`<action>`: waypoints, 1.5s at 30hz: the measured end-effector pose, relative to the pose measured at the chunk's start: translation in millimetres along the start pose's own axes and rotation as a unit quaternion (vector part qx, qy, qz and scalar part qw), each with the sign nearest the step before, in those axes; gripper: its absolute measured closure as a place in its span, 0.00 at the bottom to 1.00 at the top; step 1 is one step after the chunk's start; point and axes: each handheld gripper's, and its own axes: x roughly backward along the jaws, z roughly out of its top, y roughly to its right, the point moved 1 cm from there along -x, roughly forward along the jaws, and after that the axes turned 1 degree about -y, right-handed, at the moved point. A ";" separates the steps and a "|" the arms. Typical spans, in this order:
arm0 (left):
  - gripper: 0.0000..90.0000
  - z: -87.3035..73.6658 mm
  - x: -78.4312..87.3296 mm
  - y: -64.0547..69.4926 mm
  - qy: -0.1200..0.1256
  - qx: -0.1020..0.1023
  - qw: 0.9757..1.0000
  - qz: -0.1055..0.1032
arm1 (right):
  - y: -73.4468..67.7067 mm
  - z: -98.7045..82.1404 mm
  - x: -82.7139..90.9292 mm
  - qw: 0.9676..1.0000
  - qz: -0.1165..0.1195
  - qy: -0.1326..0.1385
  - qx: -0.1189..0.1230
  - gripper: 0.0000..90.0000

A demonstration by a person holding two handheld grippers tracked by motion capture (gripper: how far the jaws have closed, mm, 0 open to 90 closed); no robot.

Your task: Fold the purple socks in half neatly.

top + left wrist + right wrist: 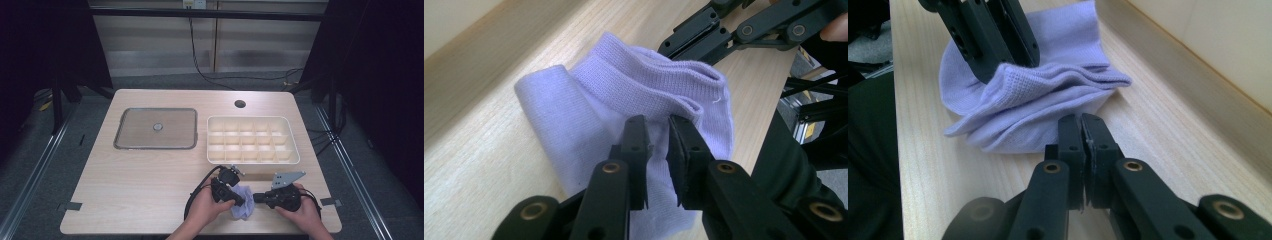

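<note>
High view: lavender sock (243, 207) lay bunched on the wooden table (150, 175) near its front edge, between both grippers, just below the white divided tray (252, 140). Left gripper (657, 122) jaws stood slightly apart over the sock's cuff, not pinching it. Right gripper (1081, 120) jaws were together, empty, just beside the sock.

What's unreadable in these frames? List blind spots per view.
- High view: the lilac sock is mostly covered by the left tool and the right tool, and their tips are too small to show jaw state.
- Left gripper view: the sock's near end is hidden behind this tool's jaws.
- Right gripper view: the compartment box is cut off by the frame edge.
- High view: the round thing on the tray lid is too small to identify.
</note>
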 end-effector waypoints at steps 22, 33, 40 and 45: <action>0.60 -14.4 36.4 -29.8 0.021 0.046 0.998 0.022 | -0.1 -0.1 0.5 1.000 -0.003 -0.001 0.004 0.97; 0.51 -19.5 36.4 -34.6 0.062 0.033 0.997 0.018 | -0.6 0.0 0.8 1.000 -0.004 -0.004 0.003 0.97; 0.50 -21.9 36.7 -37.3 0.054 0.066 0.996 0.007 | -0.6 0.2 0.6 1.000 -0.005 -0.003 0.004 0.97; 0.52 -23.4 34.9 -38.8 0.044 0.090 0.995 -0.018 | -0.6 0.2 0.8 1.000 -0.006 -0.004 0.004 0.97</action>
